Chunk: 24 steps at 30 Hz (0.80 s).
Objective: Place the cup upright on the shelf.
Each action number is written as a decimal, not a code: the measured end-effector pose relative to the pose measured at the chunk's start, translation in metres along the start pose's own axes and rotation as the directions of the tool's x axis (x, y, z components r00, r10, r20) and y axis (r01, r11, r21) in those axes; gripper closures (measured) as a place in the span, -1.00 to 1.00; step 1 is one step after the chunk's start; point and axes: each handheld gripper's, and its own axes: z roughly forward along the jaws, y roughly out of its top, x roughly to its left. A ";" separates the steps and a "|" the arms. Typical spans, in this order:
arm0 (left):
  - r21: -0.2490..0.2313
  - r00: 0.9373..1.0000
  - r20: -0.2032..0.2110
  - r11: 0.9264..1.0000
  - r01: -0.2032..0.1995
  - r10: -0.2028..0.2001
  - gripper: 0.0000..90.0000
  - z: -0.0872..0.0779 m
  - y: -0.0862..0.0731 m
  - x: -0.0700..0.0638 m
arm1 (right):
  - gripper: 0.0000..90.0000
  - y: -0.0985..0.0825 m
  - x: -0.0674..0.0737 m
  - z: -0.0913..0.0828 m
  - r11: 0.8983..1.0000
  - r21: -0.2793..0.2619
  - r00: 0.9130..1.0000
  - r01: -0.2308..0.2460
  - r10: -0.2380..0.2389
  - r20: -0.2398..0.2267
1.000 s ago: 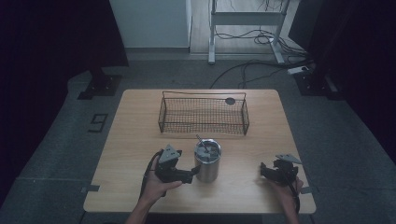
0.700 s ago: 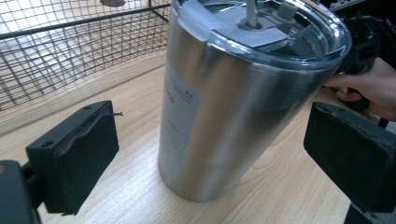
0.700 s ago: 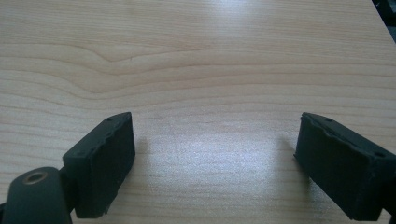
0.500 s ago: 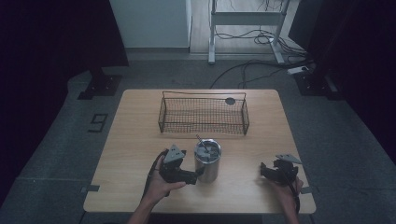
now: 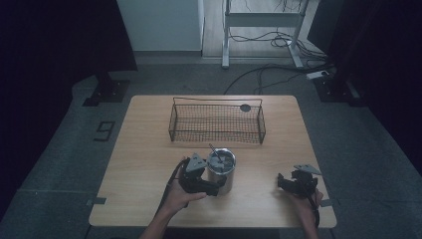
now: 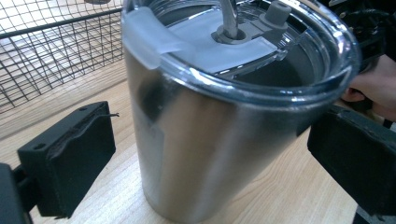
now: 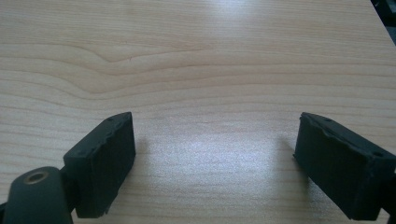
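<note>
A steel tumbler (image 5: 222,173) with a clear lid and a straw stands upright on the wooden table (image 5: 144,149), in front of the wire basket (image 5: 217,135). My left gripper (image 5: 215,185) reaches around it from the left. Its jaws have just been opening and now stand wide on either side of the tumbler (image 6: 196,140). The left pad (image 6: 70,156) is clearly apart from the steel wall, and the right pad (image 6: 357,161) sits close beside it. My right gripper (image 5: 284,182) rests open near the front right, with bare wood between its pads (image 7: 102,163).
The black wire basket (image 6: 46,51) stands across the middle of the table, just behind the tumbler. A small dark round thing (image 5: 245,107) lies at its far right corner. The person's right hand (image 6: 373,86) shows beyond the tumbler.
My left gripper has slid right along the table toward the tumbler, and its jaws now straddle it. The tumbler and the right gripper have stayed in place.
</note>
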 end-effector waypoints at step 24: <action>0.005 0.995 -0.079 0.998 -0.062 0.062 -0.97 0.032 0.006 -0.009 | -0.72 0.000 0.000 -0.001 1.000 -0.002 1.000 0.000 0.000 0.000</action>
